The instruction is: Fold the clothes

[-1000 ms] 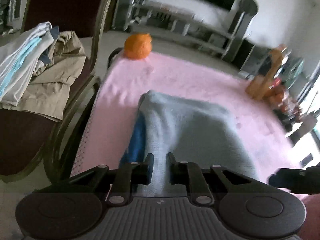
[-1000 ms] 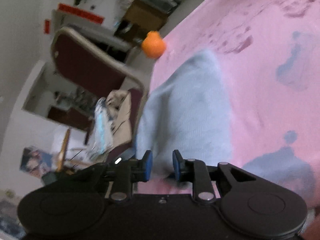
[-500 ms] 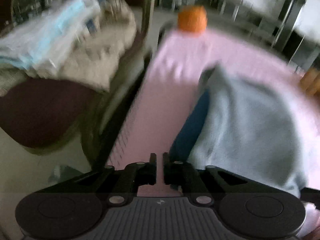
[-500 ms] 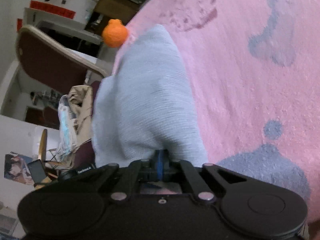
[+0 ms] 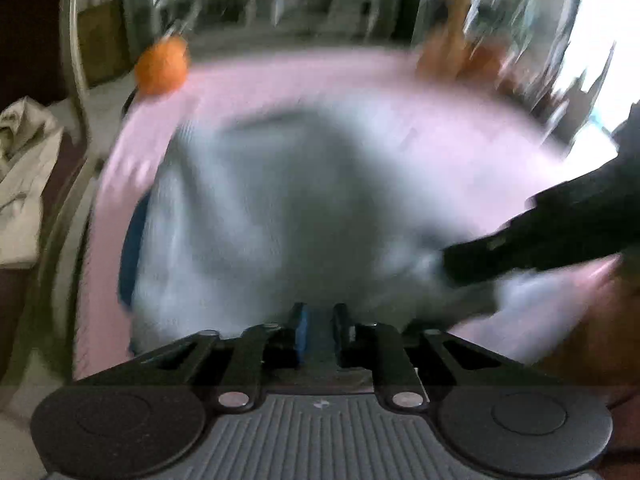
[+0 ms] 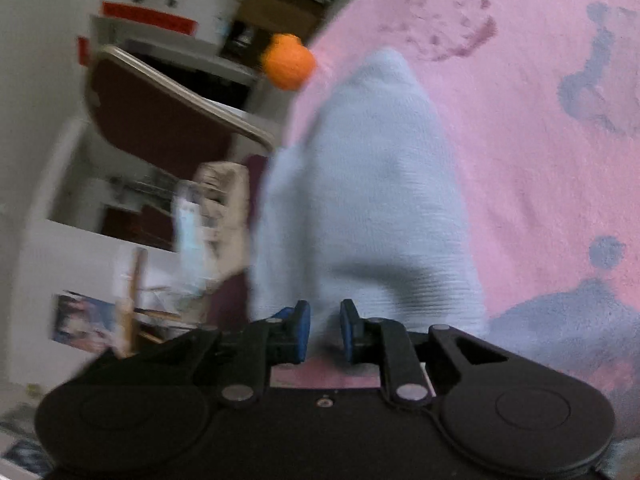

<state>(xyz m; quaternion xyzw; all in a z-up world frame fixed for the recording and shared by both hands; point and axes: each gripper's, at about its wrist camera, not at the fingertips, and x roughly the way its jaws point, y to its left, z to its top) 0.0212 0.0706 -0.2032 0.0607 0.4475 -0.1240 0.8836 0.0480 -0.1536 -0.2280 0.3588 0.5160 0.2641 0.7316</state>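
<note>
A folded light blue garment (image 5: 280, 200) lies on the pink cloth-covered table (image 5: 280, 76); a dark blue layer shows at its left edge. The left wrist view is blurred by motion. My left gripper (image 5: 320, 322) sits at the garment's near edge, its jaws a small gap apart with cloth between them. My right gripper (image 6: 324, 330) is at the near edge of the same garment (image 6: 368, 200), jaws a small gap apart with cloth reaching into the gap. The right gripper's black body shows at the right of the left wrist view (image 5: 540, 236).
An orange ball (image 5: 162, 66) (image 6: 288, 62) sits at the table's far left corner. A maroon chair (image 6: 160, 120) stands left of the table with a pile of beige and pale clothes (image 5: 24, 176) on its seat. Shelves and furniture stand beyond the table.
The right gripper, shut on the garment half a second ago, has opened to a small gap. The left gripper has swung back over the garment and its jaws have parted slightly.
</note>
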